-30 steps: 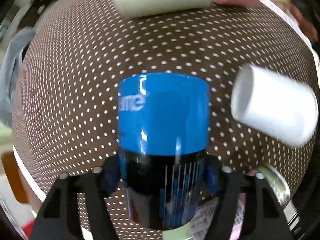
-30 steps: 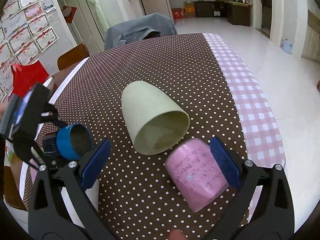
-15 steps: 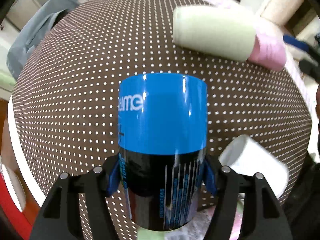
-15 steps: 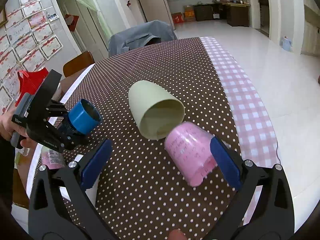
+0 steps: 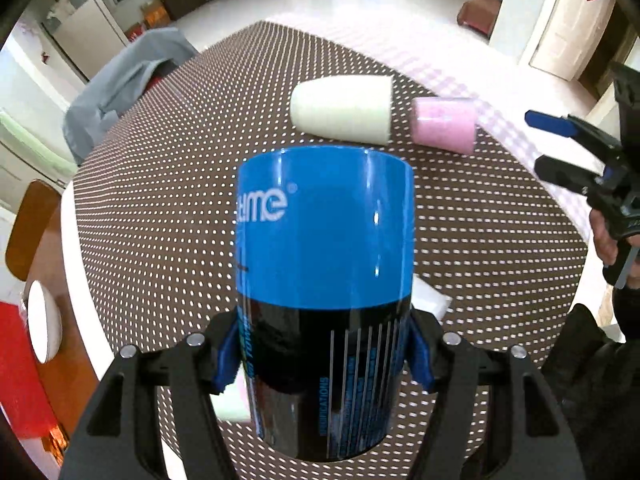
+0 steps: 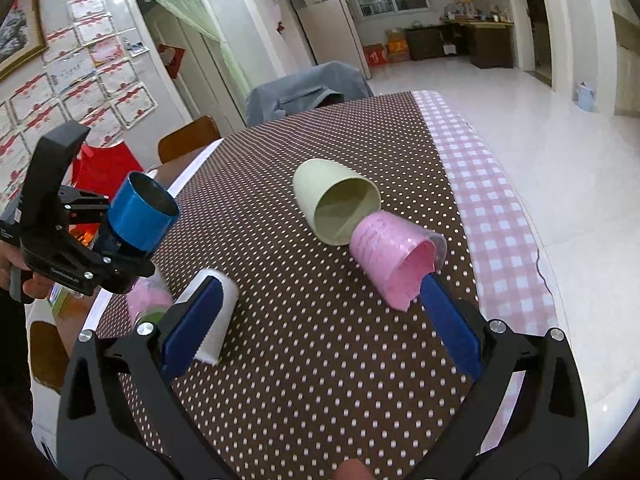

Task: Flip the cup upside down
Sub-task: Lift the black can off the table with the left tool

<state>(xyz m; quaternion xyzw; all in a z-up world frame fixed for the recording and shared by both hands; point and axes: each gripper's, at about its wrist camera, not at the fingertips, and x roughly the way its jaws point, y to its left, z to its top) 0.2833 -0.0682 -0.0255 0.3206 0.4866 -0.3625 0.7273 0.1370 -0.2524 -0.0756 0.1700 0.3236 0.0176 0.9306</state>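
Blue cup [image 5: 324, 232] is pinched in my left gripper [image 5: 324, 356], up off the dotted tablecloth [image 6: 320, 360], mouth tilted upward I think. My right gripper [image 6: 320, 320] is spread wide, holding nothing. Green cup [image 6: 336, 208] and pink cup [image 6: 388, 256] lie on their sides, touching.

Glossy blue-and-black cylindrical cup [image 5: 324, 280] with white lettering, pale green plastic cup [image 6: 336, 208], pink plastic cup [image 6: 394, 262], white cup [image 6: 216, 320], brown white-dotted tablecloth [image 6: 320, 360], pink-and-white checked cloth strip [image 6: 496, 216], blue gripper pads [image 6: 450, 328]
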